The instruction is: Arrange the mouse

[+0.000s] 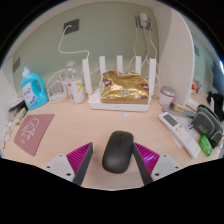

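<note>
The black mouse [118, 151] is lying on the tabletop [90, 125], its long axis pointing straight ahead, between the tool's [113, 164] spread-apart fingers.

Clutter [196, 128] beside the desk's edge, indistinct.

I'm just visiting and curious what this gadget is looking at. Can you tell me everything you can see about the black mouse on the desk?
The mouse is black, smooth and matte, apparently plastic, with a rounded oval body. No cable shows. It lies flat on the pale wooden desk, lengthwise along the view. It sits between the gripper jaws, which are open, with a gap at either side, so only the desk touches it. Beyond it stands a white router holding a gold packet.
</note>
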Demonstrator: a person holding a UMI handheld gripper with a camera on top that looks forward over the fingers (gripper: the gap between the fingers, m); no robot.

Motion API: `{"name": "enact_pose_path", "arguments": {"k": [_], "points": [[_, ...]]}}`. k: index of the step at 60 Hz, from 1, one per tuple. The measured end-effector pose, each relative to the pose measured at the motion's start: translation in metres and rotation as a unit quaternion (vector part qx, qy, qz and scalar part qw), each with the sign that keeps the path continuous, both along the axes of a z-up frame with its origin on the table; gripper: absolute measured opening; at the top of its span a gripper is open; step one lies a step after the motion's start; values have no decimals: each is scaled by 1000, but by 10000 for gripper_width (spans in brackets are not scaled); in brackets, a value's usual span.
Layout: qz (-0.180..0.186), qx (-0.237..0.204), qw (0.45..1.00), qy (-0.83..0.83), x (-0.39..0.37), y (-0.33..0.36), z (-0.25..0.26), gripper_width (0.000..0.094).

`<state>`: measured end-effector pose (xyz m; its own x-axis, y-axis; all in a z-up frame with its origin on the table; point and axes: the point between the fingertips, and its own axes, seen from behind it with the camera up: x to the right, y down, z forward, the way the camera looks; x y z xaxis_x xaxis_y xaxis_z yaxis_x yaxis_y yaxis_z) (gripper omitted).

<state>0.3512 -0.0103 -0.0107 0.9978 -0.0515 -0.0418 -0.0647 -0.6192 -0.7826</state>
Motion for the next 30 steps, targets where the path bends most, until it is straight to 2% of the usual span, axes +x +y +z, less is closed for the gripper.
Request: {"name": "enact_pose_path", "arguments": {"k": [8, 12, 24, 30], "points": [[11, 6, 999, -37, -3, 17, -2, 647], [25, 10, 999, -36, -13, 21, -3, 474], [27, 5, 998, -62, -14, 21, -2, 391], [12, -7, 997, -79, -10, 20, 1, 362]]}}
